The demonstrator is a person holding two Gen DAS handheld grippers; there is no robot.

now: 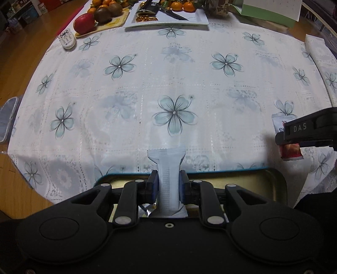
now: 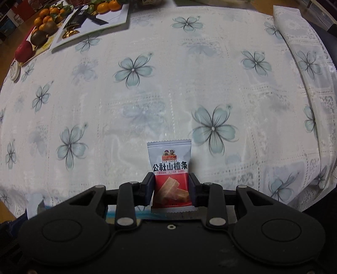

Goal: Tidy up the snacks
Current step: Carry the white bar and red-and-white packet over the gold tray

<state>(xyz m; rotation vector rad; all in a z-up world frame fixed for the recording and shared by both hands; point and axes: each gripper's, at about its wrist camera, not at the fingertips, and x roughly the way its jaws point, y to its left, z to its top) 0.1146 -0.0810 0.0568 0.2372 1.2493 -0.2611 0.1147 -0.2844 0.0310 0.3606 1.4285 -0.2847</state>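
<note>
My left gripper (image 1: 167, 185) is shut on a white snack packet (image 1: 167, 168), seen from its seamed back, held upright above the near edge of a blue-rimmed metal tin (image 1: 263, 181). My right gripper (image 2: 171, 185) is shut on a white and red hawthorn snack packet (image 2: 170, 168), printed face toward the camera, held over the flowered tablecloth (image 2: 168, 84). In the left wrist view the right gripper (image 1: 289, 145) shows at the right edge, with the same red packet (image 1: 290, 150) hanging from it beside the tin.
At the far edge stand a white tray (image 1: 198, 19) with dark wrappers and gold sweets, and a board of fruit (image 1: 101, 14). A white remote control (image 1: 67, 39) lies near them. A green and white box (image 1: 271, 10) stands far right.
</note>
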